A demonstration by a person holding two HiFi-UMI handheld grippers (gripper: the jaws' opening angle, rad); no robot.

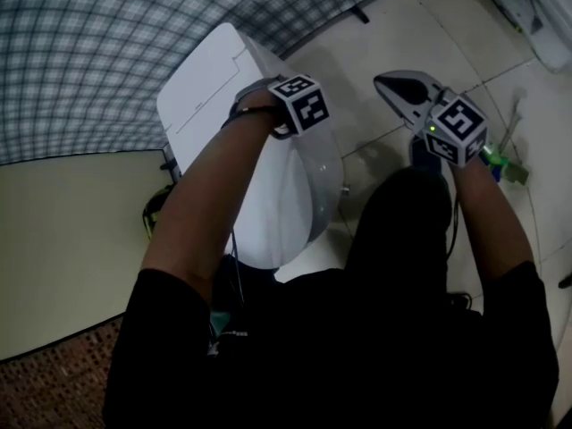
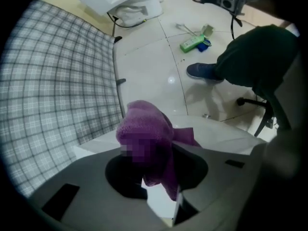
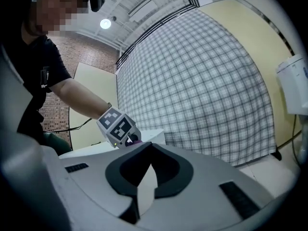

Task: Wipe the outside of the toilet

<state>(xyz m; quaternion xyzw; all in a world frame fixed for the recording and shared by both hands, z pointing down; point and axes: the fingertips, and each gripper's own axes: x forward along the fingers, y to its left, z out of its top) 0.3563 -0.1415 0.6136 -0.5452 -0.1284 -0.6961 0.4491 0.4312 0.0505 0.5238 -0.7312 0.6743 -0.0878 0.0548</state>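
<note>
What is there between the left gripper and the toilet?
A purple cloth, gripped in the left gripper's jaws, sits between it and the white toilet; the left gripper view shows this.

The cloth [image 2: 150, 121] looks fuzzy, the toilet [image 1: 279, 213] smooth and glossy, the floor tiles [image 2: 149, 66] shiny.

White toilet [image 1: 234, 71], lid down, tank at its far end. I note a purple cloth [image 2: 144, 134], terry, bunched, clamped in my left tongs [image 2: 161, 186] just above the toilet's white top. I cannot tell whether they touch.
</note>
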